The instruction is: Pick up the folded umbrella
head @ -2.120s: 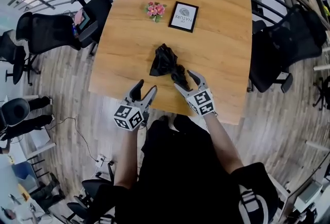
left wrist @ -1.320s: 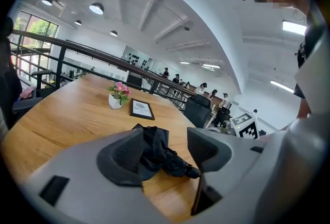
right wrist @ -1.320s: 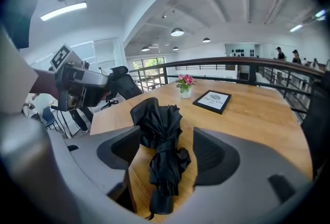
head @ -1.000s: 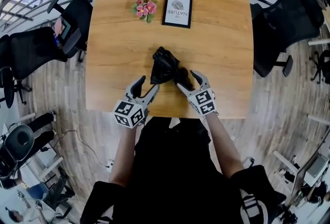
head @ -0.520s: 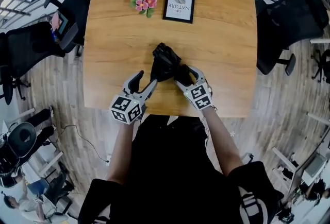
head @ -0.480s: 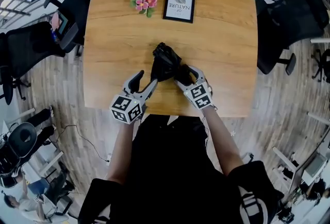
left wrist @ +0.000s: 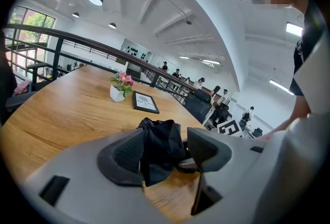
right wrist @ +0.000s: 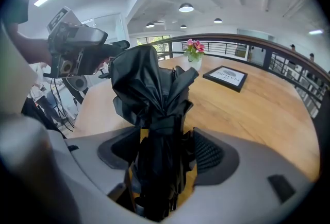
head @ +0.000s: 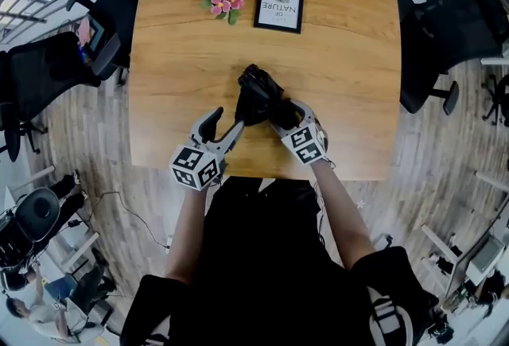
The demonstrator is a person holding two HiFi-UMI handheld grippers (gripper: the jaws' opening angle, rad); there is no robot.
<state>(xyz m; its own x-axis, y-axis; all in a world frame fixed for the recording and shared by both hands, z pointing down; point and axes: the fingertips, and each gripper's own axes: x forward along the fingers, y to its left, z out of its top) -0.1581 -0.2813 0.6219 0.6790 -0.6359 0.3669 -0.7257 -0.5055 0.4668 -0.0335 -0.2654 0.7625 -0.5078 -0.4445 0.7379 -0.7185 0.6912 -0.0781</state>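
The folded black umbrella (head: 256, 94) lies on the wooden table (head: 183, 58), near its front edge. My right gripper (head: 288, 112) is at the umbrella's near end, shut on it; in the right gripper view the bundled fabric (right wrist: 152, 94) fills the gap between both pads and rises ahead of them. My left gripper (head: 225, 123) stands open just left of the umbrella. In the left gripper view the umbrella (left wrist: 160, 140) shows beyond the parted jaws, with nothing held between them.
A small pot of pink flowers (head: 223, 1) and a black-framed sign (head: 279, 4) stand at the table's far side. Black office chairs flank the table at the left (head: 48, 66) and right (head: 453, 34). A railing runs behind.
My right gripper has moved forward onto the umbrella's near end and narrowed its jaws around it. The left gripper has edged closer to the umbrella and stays open.
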